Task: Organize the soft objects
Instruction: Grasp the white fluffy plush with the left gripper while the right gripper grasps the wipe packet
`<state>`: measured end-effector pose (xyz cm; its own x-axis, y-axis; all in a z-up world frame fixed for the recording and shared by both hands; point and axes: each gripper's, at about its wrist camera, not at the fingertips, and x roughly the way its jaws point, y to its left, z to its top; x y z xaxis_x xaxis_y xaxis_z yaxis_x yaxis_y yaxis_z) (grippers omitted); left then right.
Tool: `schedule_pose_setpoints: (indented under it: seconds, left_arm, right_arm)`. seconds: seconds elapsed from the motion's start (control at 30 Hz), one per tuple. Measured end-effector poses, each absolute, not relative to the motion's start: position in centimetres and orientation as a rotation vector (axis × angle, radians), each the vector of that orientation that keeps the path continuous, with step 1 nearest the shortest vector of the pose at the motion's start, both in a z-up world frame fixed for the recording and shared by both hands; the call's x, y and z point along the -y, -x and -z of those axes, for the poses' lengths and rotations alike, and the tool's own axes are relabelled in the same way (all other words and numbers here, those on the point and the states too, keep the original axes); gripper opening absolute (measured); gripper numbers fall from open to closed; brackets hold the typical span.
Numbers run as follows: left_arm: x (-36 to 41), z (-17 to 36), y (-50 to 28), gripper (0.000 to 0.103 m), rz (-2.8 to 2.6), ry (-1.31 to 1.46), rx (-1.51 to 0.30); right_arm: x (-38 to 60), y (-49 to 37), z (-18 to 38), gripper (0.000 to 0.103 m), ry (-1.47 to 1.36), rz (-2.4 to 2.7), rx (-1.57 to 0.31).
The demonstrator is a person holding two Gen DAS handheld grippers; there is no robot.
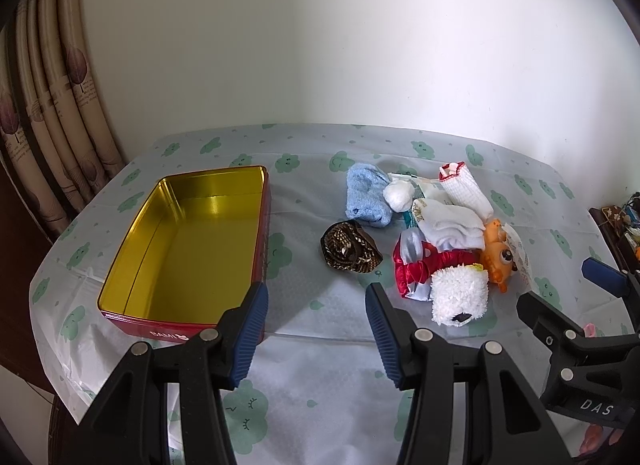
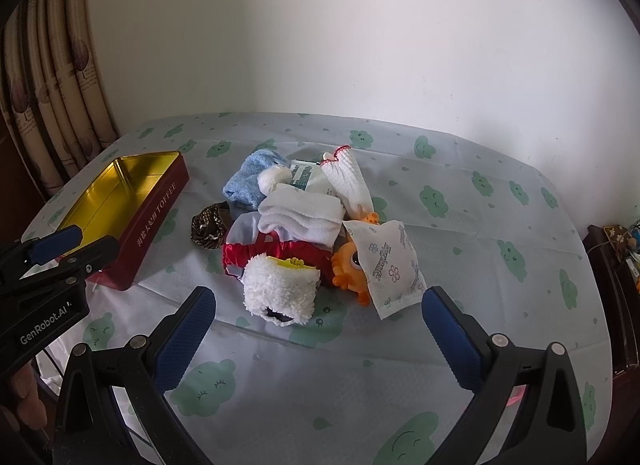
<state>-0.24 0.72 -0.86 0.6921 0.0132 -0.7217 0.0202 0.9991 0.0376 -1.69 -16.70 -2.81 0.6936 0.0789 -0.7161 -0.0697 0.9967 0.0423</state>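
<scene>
Tin empty; soft pile heaped beside it on counter. Left gripper and right gripper hover, fingers released, holding nothing. First pick pending: nearest white plush.

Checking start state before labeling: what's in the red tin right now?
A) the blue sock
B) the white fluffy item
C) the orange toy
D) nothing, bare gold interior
D: the red tin shows only its bare gold floor, while the blue sock, white fluffy item and orange toy all lie in the pile on the tablecloth to its right.
</scene>
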Motion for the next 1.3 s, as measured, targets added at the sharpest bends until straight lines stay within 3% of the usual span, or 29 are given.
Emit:
schedule_pose_setpoints:
  seconds: [0.53,0.87,1.07,1.2,1.3]
  left_arm:
    - [-1.0,2.4,-0.6,0.052,0.008,-0.053,-0.837]
    - [0.7,4.1,-1.5,0.052,0.065,-0.087,-0.880]
    - [1.8,5.0,-1.9,0.052,0.102,-0.107,-0.898]
    - [2.9,5.5,-2.2,0.052,0.143,-0.123,-0.906]
    - [3.5,6.0,-2.6,0.052,0.174,-0.119,-0.923]
  right_arm:
    - [20.0,0.5,5.3,0.099,0.007,-0.080,-0.842]
    - [22.4,-2.6,7.7,0.073,-0.001,-0.055,-0.877]
    - [21.8,-4.2,8.9,0.071,0.039,-0.085,-0.892]
    - [22.1,-4.7,9.3,0.054,0.039,-0.100,-0.902]
    - [22.8,-4.8,9.6,0.046,0.010,-0.114,-0.907]
